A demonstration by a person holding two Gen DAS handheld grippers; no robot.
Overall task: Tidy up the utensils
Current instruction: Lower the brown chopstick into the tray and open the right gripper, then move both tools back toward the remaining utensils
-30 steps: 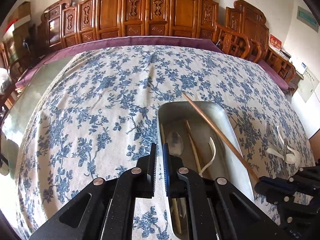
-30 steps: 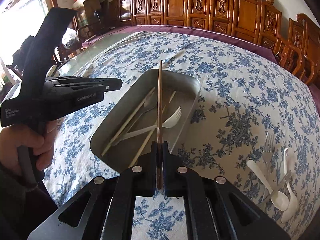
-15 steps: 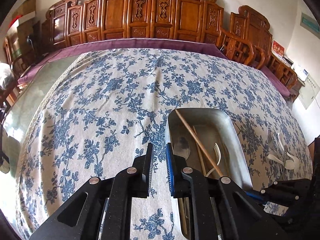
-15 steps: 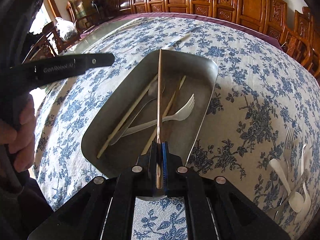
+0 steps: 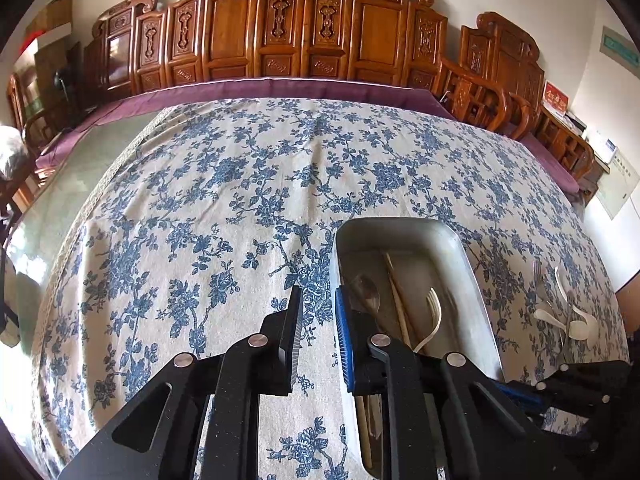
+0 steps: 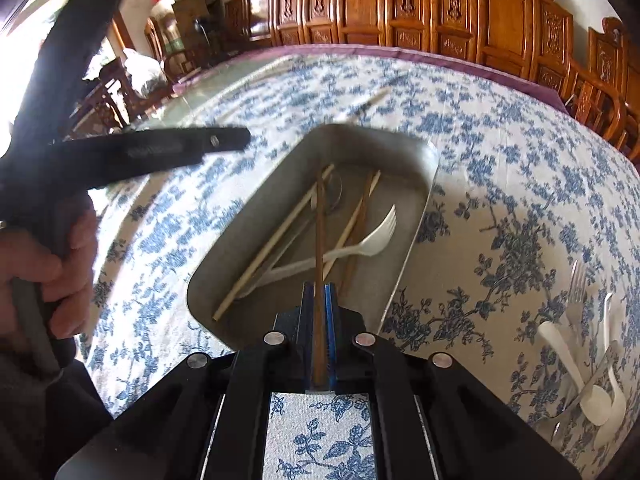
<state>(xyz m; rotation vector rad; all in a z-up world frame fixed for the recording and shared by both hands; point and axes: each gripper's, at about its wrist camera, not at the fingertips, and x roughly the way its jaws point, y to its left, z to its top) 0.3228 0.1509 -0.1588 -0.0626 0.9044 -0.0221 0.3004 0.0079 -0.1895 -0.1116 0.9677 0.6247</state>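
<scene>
A dark brown chopstick (image 6: 319, 236) is clamped near its close end between the jaws of the right gripper (image 6: 319, 300). Its long axis runs straight away from that gripper, the far tip pointing toward the far end of a metal tray (image 6: 404, 236), low over the pale chopsticks (image 6: 276, 240) and white plastic fork (image 6: 360, 242) already inside; whether the tip touches them is hard to tell. The tray's length roughly matches the stick's line. The left gripper (image 5: 318, 332), jaws narrowly apart and just opening, holds nothing, straddling the tray's left rim. More forks and spoons (image 6: 584, 364) lie well right on the floral tablecloth (image 6: 520, 208).
</scene>
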